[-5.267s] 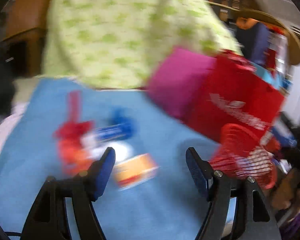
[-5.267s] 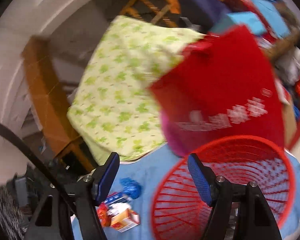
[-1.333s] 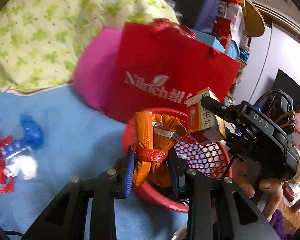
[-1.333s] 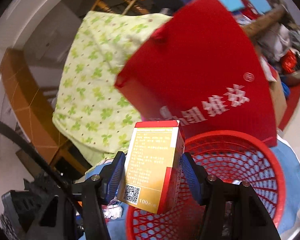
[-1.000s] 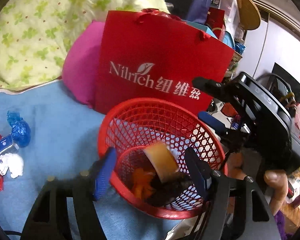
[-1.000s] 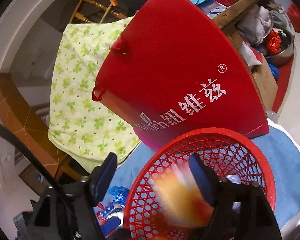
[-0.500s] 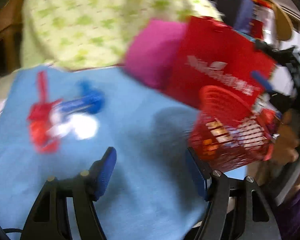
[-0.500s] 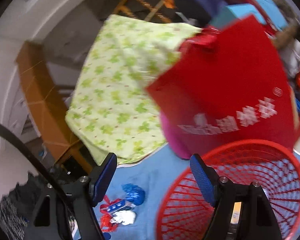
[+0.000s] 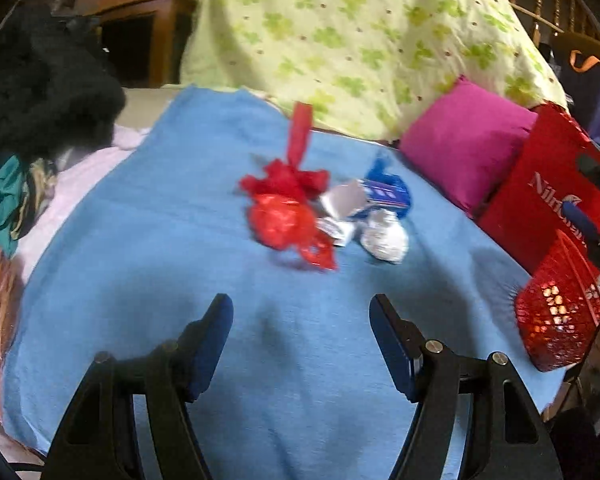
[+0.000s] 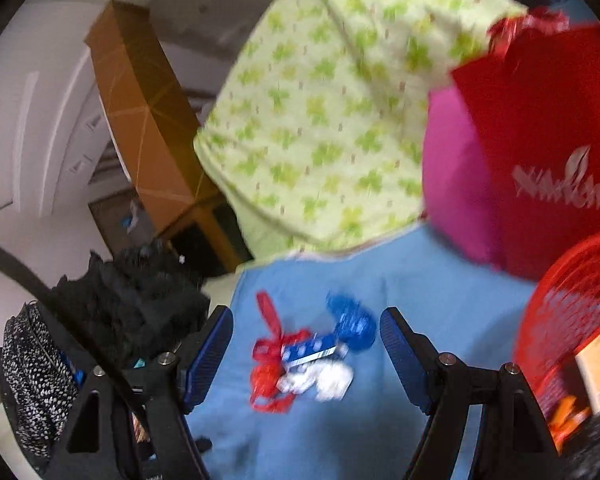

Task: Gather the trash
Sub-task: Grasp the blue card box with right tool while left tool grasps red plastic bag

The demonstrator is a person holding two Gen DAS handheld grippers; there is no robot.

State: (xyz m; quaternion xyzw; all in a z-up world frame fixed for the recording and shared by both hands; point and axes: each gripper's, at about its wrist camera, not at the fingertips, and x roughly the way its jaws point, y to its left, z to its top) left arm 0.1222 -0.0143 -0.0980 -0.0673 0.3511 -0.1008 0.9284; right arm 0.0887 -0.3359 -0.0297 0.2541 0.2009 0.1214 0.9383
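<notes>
Both the left gripper (image 9: 301, 328) and the right gripper (image 10: 306, 340) are spread wide and carry nothing, whereas just over a second ago the left clamped an orange wrapper and the right a yellow carton; that carton (image 10: 598, 364) now lies inside the red basket (image 10: 560, 300). The remaining trash, a red plastic scrap (image 9: 284, 212), a blue wrapper (image 9: 386, 194) and a crumpled white piece (image 9: 384, 236), sits bunched mid-way up the blue blanket (image 9: 160, 240), well ahead of the left fingertips with bare blanket between. The basket stands at the blanket's right edge beside the red bag (image 9: 540, 200) and pink cushion (image 9: 464, 152), dark clothes (image 9: 36, 92) crowding the left edge.
</notes>
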